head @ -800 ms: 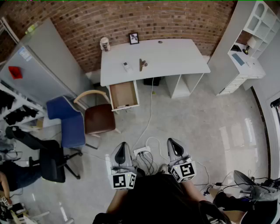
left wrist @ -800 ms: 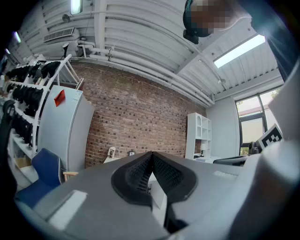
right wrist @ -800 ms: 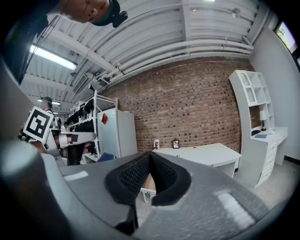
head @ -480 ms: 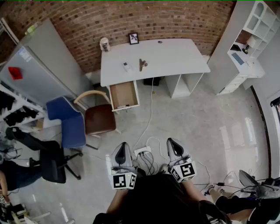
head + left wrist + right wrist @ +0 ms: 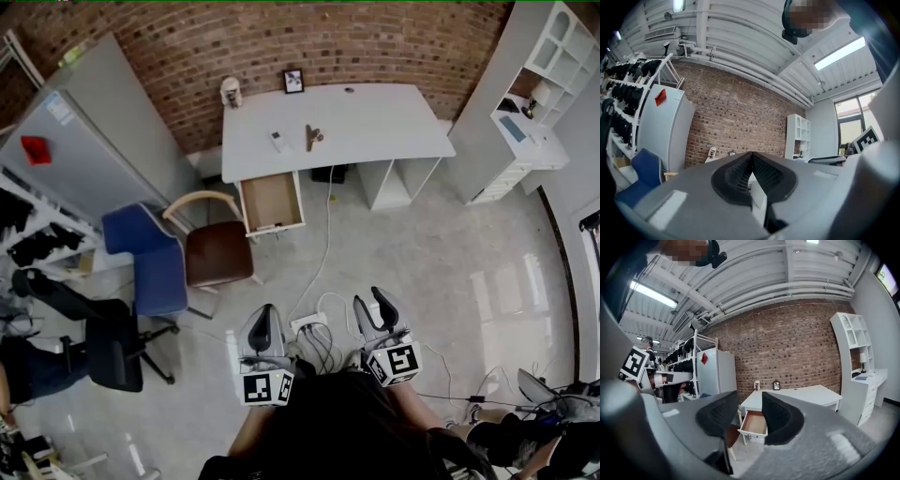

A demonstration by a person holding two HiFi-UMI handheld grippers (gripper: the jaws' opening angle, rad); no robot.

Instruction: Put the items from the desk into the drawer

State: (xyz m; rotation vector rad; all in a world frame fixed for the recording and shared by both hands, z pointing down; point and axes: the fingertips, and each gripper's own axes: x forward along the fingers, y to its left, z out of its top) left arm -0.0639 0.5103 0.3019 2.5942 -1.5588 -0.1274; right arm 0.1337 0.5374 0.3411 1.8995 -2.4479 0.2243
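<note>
The white desk (image 5: pixel 375 122) stands far off against the brick wall. On it lie a small white item (image 5: pixel 277 141) and a brown item (image 5: pixel 312 137), with a jar (image 5: pixel 231 91) and a picture frame (image 5: pixel 293 81) at its back edge. The wooden drawer (image 5: pixel 271 202) under its left end is pulled out; its inside looks bare. Both grippers are held low, close to my body and far from the desk. My left gripper (image 5: pixel 262 316) is shut with nothing in it. My right gripper (image 5: pixel 374 306) is open and empty; the drawer (image 5: pixel 753 423) shows between its jaws.
A brown chair (image 5: pixel 218 251) and a blue chair (image 5: pixel 141 262) stand left of the drawer. A black office chair (image 5: pixel 94 342) is nearer left. A power strip with cables (image 5: pixel 309 324) lies on the floor just ahead. A grey cabinet (image 5: pixel 94 141) is left, white shelving (image 5: pixel 525 103) right.
My right gripper's jaws have spread apart; they were together before. The left gripper has stayed put. The head view has shifted slightly.
</note>
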